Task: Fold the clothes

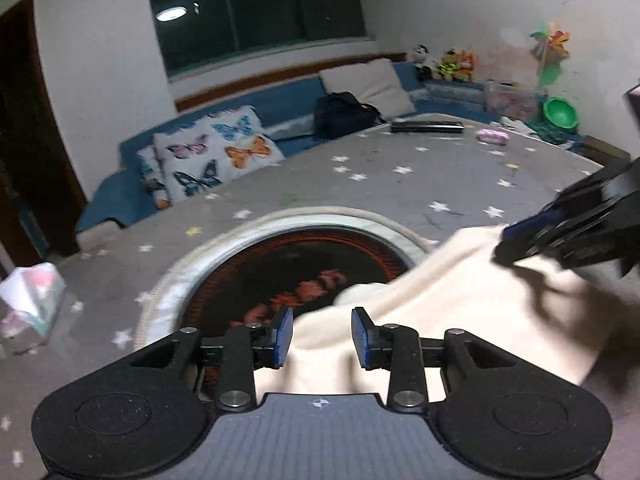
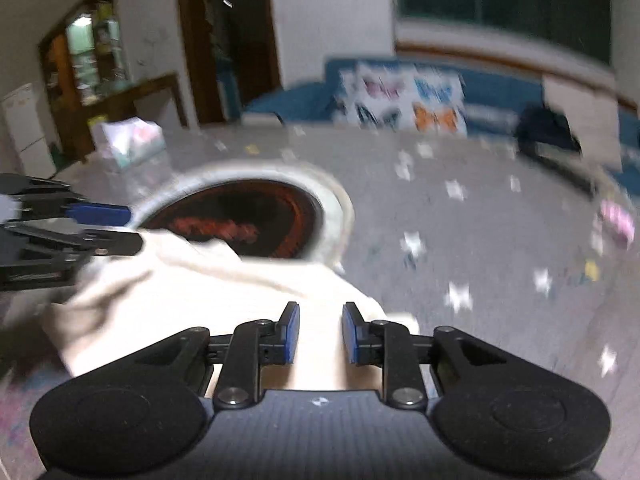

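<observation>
Cream garment [image 1: 460, 296] bunched on the star-print counter [image 1: 360, 184], partly over the round dark inset [image 1: 288, 264].
Left tongs [image 1: 322, 338] and right tongs [image 2: 320, 334] both released, pads apart, cloth lying loose between each pair.

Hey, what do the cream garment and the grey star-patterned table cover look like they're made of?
Cream garment: looks like soft fleece or brushed knit, matte and slightly fuzzy, draping in thick rounded folds.
Grey star-patterned table cover: probably thin woven or printed cloth, matte, lying flat with white stars; motion blur leaves the weave unclear.
</observation>
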Demonstrator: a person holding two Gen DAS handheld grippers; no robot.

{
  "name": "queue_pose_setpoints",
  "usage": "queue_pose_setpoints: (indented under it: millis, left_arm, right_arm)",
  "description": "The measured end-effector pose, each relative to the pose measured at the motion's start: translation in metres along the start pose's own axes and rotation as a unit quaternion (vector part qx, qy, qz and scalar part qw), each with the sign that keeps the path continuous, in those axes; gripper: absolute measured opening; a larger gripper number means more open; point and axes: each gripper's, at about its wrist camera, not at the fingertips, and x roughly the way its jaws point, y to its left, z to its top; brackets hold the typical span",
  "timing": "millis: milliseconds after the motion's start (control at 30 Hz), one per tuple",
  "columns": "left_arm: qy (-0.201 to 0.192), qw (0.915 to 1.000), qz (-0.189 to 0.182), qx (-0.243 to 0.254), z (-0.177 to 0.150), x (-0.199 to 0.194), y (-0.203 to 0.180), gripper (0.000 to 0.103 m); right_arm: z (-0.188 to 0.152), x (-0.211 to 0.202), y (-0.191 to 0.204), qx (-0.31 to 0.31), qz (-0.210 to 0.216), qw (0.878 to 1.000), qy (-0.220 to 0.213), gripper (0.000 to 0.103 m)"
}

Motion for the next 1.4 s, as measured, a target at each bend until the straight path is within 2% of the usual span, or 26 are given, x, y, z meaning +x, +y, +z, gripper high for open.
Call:
queue_pose_setpoints:
  millis: [133, 267, 400, 500, 667, 800, 900, 967, 1033, 1067, 1167, 1400]
  left_arm:
    - [0.011, 0.9998, -0.014, -0.004, 0.007, 0.016, -0.002, 0.035]
    - [0.024, 0.9991, -0.032, -0.01, 0.013, 0.034, -0.004, 0.034]
    - [0.042, 0.9991, -0.008, -0.002, 0.012, 0.056, -0.01, 0.037]
    - [0.037, 0.9991, -0.007, -0.017, 0.008, 0.056, -0.006, 0.037]
    - [0.016, 0.9992, 0.0, -0.036, 0.007, 0.039, 0.002, 0.038]
    - [0.025, 0.9979, 0.031, -0.051, -0.002, 0.034, 0.012, 0.037]
    - [0.027, 0.996, 0.046, -0.071, -0.015, 0.021, 0.026, 0.038]
    - [0.028, 0.9948, 0.055, -0.081, -0.024, 0.01, 0.032, 0.043]
    - [0.029, 0.9936, 0.061, -0.09, -0.034, 0.0, 0.036, 0.047]
    - [0.028, 0.993, 0.063, -0.096, -0.038, -0.005, 0.038, 0.049]
    - [0.028, 0.9914, 0.065, -0.11, -0.048, -0.016, 0.041, 0.057]
    - [0.036, 0.9861, 0.088, -0.136, -0.064, -0.031, 0.05, 0.063]
  right_arm:
    - [0.008, -0.007, 0.007, -0.013, 0.003, 1.0, -0.019, 0.023]
    - [0.023, 0.001, 0.019, -0.014, 0.027, 0.999, -0.035, 0.023]
    - [0.023, 0.029, 0.032, -0.023, 0.028, 0.999, -0.008, 0.024]
    - [0.021, 0.038, 0.038, -0.044, 0.015, 0.999, -0.003, 0.025]
    - [0.029, 0.031, 0.045, -0.052, 0.014, 0.998, -0.012, 0.025]
    - [0.028, 0.05, 0.051, -0.064, 0.007, 0.998, 0.012, 0.027]
    - [0.031, 0.049, 0.055, -0.072, 0.002, 0.997, 0.008, 0.027]
    - [0.034, 0.044, 0.06, -0.075, 0.006, 0.997, 0.004, 0.028]
    - [0.037, 0.041, 0.068, -0.084, 0.013, 0.996, -0.001, 0.038]
    - [0.038, 0.042, 0.074, -0.09, 0.017, 0.996, -0.001, 0.039]
    - [0.039, 0.052, 0.088, -0.1, 0.023, 0.995, 0.005, 0.039]
    - [0.045, 0.069, 0.11, -0.102, 0.03, 0.994, 0.009, 0.04]
